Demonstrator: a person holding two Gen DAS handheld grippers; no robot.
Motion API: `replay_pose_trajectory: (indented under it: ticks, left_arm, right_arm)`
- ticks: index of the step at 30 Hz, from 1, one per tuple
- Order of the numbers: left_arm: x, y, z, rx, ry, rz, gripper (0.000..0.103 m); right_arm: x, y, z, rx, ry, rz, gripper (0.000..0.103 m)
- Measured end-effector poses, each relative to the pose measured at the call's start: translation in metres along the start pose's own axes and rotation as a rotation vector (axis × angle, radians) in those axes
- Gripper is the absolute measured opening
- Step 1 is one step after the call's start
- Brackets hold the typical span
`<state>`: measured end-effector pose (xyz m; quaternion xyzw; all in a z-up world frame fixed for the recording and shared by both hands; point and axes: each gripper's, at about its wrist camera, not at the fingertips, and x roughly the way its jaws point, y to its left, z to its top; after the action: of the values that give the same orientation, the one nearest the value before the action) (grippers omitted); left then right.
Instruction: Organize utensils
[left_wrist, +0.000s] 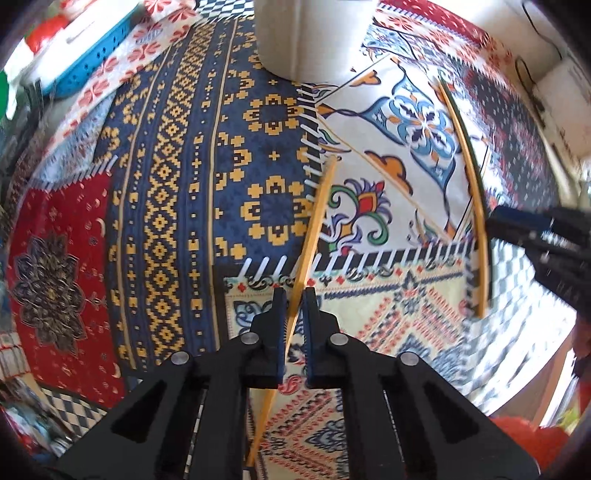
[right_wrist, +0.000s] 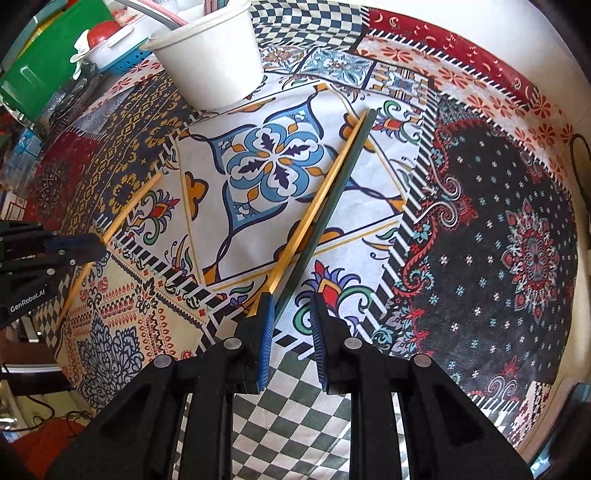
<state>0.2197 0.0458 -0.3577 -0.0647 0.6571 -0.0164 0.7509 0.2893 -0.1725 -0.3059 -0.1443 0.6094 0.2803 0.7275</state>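
Observation:
A lone wooden chopstick (left_wrist: 314, 229) lies slanted on the patchwork cloth, and my left gripper (left_wrist: 294, 314) is shut on its lower part. The right wrist view shows the same chopstick (right_wrist: 129, 206) and left gripper (right_wrist: 94, 240) at the left edge. A second wooden chopstick (right_wrist: 314, 214) and a dark green one (right_wrist: 328, 210) lie side by side. My right gripper (right_wrist: 291, 302) stands open over their near ends, the green one between the jaws with no pad pressing on it. A white paper cup (right_wrist: 210, 55) stands upright beyond them.
The patterned tablecloth (right_wrist: 498, 221) covers the table. At the far left are a blue perforated basket (left_wrist: 92, 55), a green box (right_wrist: 48, 70) and a white dish with a red item (right_wrist: 107, 37). A dark cable (left_wrist: 532, 74) lies by the right wall.

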Motion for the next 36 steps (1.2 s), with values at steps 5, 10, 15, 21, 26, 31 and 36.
replay_pose_trajectory:
  ticks: [5,10,15,21,26,31,36]
  left_arm:
    - [0.005,-0.005,0.015,0.016,0.022,-0.048,0.004]
    - [0.007,-0.028,0.036,0.063,0.028,-0.031,0.006]
    - [0.014,-0.034,0.082,0.061,0.047,-0.068,0.006]
    - [0.022,-0.025,0.136,0.075,0.059,-0.104,0.006]
    - [0.025,-0.038,0.162,0.137,0.051,-0.088,0.006]
    - [0.026,-0.045,0.176,0.156,0.044,-0.086,0.005]
    - [0.025,-0.041,0.18,0.095,0.021,-0.089,0.005]
  right_arm:
    - [-0.001,-0.007,-0.005,-0.038,0.006,-0.055,0.014]
    - [-0.004,-0.037,0.001,0.011,0.018,-0.074,0.014]
    - [-0.003,-0.058,0.018,0.039,0.031,-0.007,0.014]
    - [0.004,-0.062,0.049,-0.006,0.045,0.005,0.014]
    - [0.013,-0.05,0.077,-0.077,0.065,-0.023,0.014]
    - [0.025,-0.035,0.109,-0.093,0.071,-0.069,0.011]
    - [0.029,-0.018,0.11,-0.073,0.042,-0.108,0.007]
